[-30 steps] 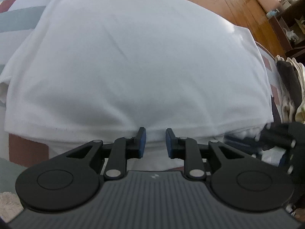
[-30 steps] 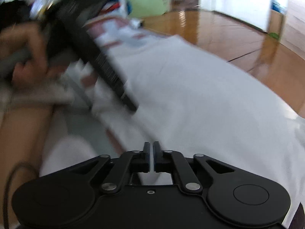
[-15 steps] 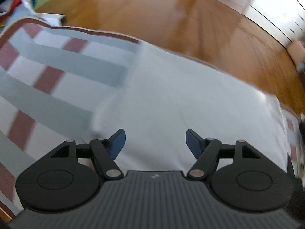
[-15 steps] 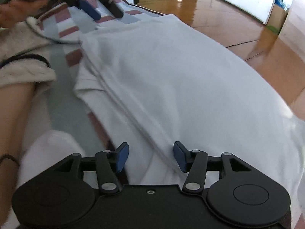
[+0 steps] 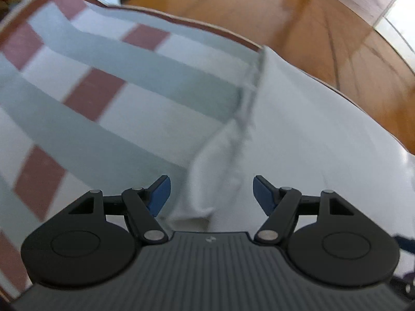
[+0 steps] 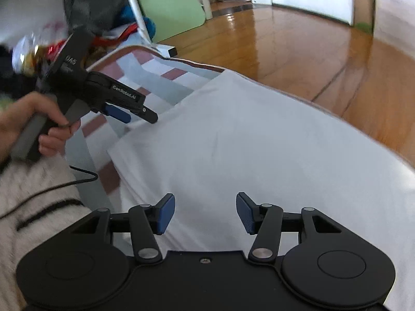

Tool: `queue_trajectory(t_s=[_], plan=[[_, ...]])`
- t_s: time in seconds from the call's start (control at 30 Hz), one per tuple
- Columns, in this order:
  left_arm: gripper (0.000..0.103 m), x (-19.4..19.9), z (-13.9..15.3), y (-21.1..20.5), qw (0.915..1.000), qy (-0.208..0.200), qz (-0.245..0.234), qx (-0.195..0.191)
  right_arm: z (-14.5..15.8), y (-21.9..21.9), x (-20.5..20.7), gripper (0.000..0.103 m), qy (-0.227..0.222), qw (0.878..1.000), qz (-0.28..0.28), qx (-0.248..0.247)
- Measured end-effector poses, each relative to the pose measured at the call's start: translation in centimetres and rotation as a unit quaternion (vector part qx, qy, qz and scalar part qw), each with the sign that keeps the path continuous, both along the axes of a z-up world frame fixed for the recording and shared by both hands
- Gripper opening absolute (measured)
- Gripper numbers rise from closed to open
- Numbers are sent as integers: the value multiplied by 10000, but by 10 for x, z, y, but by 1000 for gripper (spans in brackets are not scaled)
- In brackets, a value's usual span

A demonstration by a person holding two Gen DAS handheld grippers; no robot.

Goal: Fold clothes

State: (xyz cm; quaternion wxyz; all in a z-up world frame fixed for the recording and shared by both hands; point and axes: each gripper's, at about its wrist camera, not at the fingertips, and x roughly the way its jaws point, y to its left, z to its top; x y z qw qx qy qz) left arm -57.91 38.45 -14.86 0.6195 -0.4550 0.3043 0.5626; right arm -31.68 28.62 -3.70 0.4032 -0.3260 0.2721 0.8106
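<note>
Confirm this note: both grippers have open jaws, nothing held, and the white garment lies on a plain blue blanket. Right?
One detail is wrong. The blanket is not plain blue: the left wrist view shows it checked in grey, white and red-brown. The rest stands: left gripper and right gripper have open jaws holding nothing, and the white garment lies on that blanket.

Black claw (image 6: 205,213) (blue pads), fuzzy sleeve (image 6: 33,197)

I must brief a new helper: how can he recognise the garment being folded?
Find the striped mat on the wooden floor. The white garment lies on its floor-side half: plain, unpatterned, with stacked folded edges facing the stripes.
</note>
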Motion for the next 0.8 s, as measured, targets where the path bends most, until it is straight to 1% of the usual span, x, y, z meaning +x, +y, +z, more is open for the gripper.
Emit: queue_trajectory(t_s=[0.03, 0.17, 0.2, 0.23, 0.27, 0.3, 0.37, 0.4, 0.47, 0.53, 0.6, 0.63, 0.7, 0.73, 0.77, 0.8], plan=[[71, 1, -3, 1, 10000, -36, -54, -45, -1, 2, 2, 58, 29, 10000, -62, -31], [71, 4, -9, 0, 9994, 132, -129, -276, -7, 10, 11, 58, 146, 9993, -307, -159], [69, 5, -11, 0, 9992, 174, -148, -334, -10, 13, 10, 58, 165, 9989, -359, -248], [66, 6, -11, 0, 9992, 117, -190, -347, -14, 15, 10, 58, 184, 9984, -411, -337], [55, 4, -10, -2, 9992, -104, -271, -284, -17, 17, 9, 58, 202, 9978, -463, -426], [36, 2, -8, -3, 9987, -314, -324, -225, -21, 19, 9, 58, 223, 9971, -513, -513], [33, -5, -7, -5, 9973, -653, -314, -129, -28, 20, 8, 58, 311, 9958, -576, -635], [28, -8, -7, -6, 9970, -723, -248, -118, -32, 20, 7, 58, 352, 9951, -607, -693], [28, -14, -9, -4, 9967, -791, -96, -124, -37, 23, 7, 58, 388, 9942, -661, -759], [33, -17, -12, 0, 9970, -750, 48, -160, -40, 27, 5, 58, 390, 9935, -701, -805], [49, -14, -14, 4, 9973, -717, 30, -129, -42, 30, 5, 58, 401, 9930, -747, -822], [54, -12, -15, 5, 9973, -727, -28, -100, -43, 32, 5, 58, 413, 9927, -770, -828], [73, -8, -16, 6, 9968, -774, -194, -62, -45, 32, 7, 58, 445, 9920, -815, -852], [77, -4, -17, 6, 9967, -756, -284, -48, -45, 32, 8, 58, 457, 9917, -832, -868], [86, 0, -18, 7, 9968, -695, -402, -56, -46, 32, 10, 58, 467, 9914, -850, -883], [90, 5, -19, 8, 9966, -634, -521, -63, -47, 32, 11, 58, 452, 9911, -877, -897]])
